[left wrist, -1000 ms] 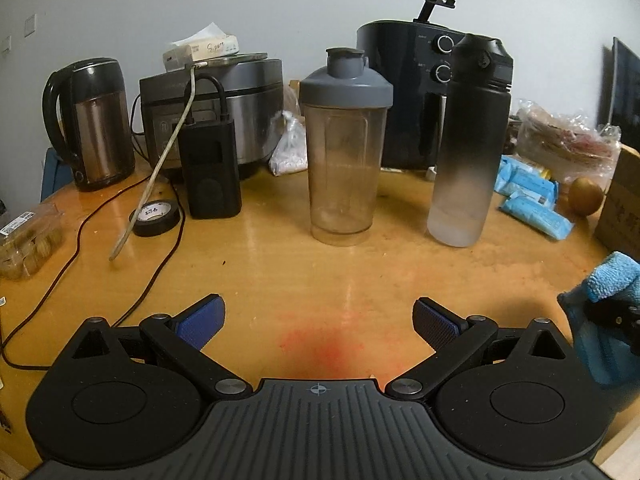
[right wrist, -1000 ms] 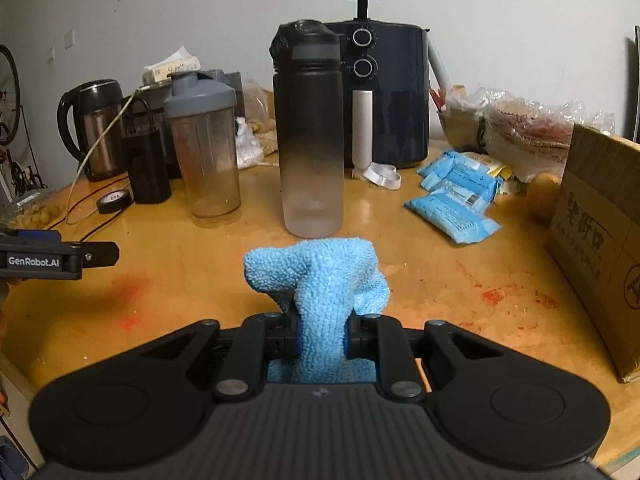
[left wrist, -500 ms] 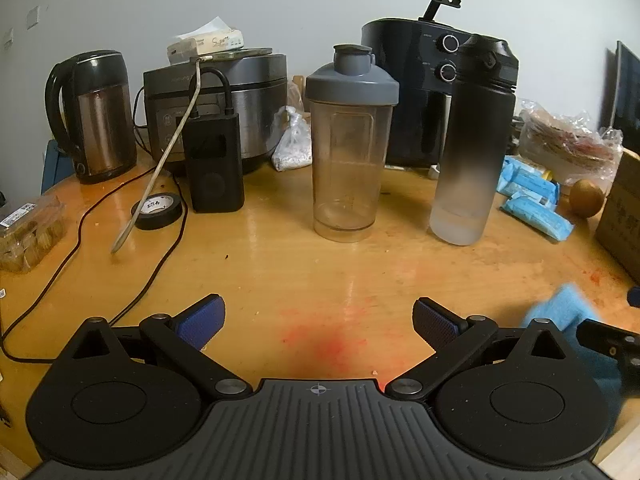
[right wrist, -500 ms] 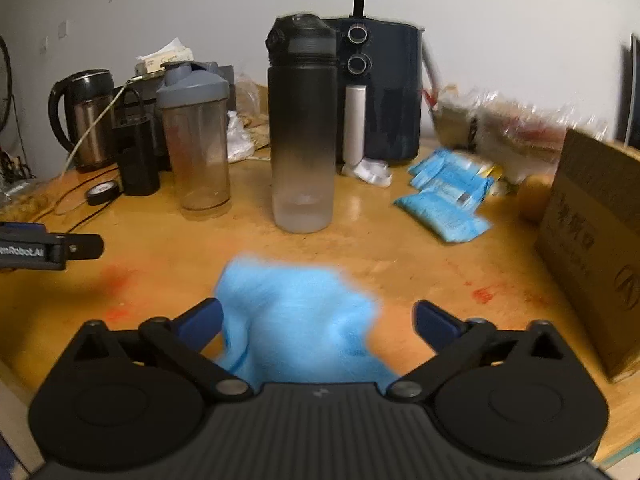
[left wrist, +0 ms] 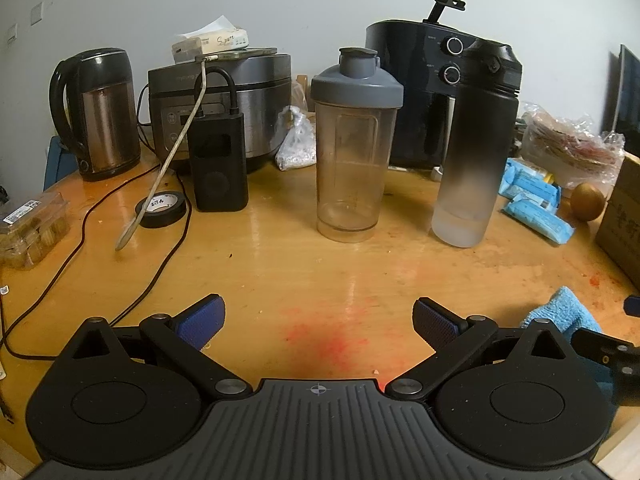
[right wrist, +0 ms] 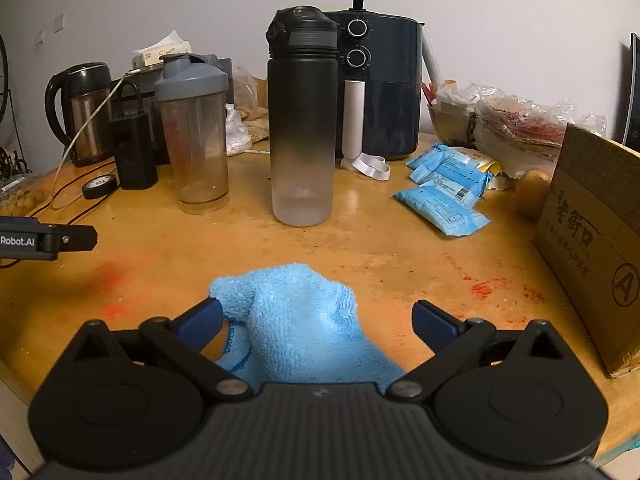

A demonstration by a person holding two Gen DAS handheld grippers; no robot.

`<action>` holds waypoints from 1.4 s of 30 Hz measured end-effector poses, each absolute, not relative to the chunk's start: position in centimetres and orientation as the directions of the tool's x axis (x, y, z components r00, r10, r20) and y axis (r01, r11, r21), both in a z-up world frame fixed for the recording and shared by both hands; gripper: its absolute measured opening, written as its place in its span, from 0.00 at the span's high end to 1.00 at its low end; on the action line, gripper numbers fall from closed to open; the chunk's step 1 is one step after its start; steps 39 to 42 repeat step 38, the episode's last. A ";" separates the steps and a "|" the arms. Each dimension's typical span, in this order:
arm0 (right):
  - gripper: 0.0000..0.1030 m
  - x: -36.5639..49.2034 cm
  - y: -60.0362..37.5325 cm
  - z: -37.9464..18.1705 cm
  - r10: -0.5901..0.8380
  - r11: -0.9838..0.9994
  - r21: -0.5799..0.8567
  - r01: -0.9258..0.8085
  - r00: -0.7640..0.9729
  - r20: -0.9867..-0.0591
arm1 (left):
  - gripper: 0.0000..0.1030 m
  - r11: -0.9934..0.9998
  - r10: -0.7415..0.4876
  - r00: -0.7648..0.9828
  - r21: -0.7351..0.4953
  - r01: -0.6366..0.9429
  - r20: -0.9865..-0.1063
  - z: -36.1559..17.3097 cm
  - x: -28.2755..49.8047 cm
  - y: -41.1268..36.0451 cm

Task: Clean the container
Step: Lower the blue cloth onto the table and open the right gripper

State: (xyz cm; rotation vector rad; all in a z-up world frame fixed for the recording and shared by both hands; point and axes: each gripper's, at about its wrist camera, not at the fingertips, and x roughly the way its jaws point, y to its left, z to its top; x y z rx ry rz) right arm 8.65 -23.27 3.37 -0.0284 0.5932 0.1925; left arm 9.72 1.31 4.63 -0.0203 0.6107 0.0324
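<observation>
with both tongs spread wide, left tongs [left wrist: 319, 316] empty, right tongs [right wrist: 316, 316] straddle the loose cloth [right wrist: 296, 312] on the bench [right wrist: 380, 240]. shaker [left wrist: 354, 148] and bottle [right wrist: 301, 120] stand capped ahead. wiping done or pending: can't tell.

In the right wrist view, the near part of the blue cloth [right wrist: 300, 320] disappears behind the right gripper [right wrist: 316, 318] housing, the left gripper [right wrist: 48, 238] is cut by the left edge so that only one finger and the letters "Robot.AI" show, and the cardboard box [right wrist: 592, 240] runs off the right edge. In the left wrist view, the same cloth [left wrist: 560, 314] is largely hidden behind the left gripper [left wrist: 318, 320] body, and the right gripper [left wrist: 612, 356] enters only as a dark fragment at the right edge. The air fryer [left wrist: 416, 96] is partly covered by the shaker cup [left wrist: 352, 144] and the dark bottle [left wrist: 476, 148], and the lettering on the blue packets [left wrist: 536, 200] is too small to read.
</observation>
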 end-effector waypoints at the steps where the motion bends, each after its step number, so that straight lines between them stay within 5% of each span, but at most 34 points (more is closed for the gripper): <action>1: 0.00 8.6 -23.3 3.4 0.173 0.982 0.029 -0.189 0.812 -0.558 | 0.00 0.999 0.025 0.818 -0.010 -0.037 -0.575 4.6 9.7 1.3; 42: 0.00 2.1 -24.1 3.5 0.184 0.980 0.040 -0.197 0.799 -0.572 | 0.00 0.999 -0.044 0.807 -0.043 0.022 -0.589 4.2 4.3 0.9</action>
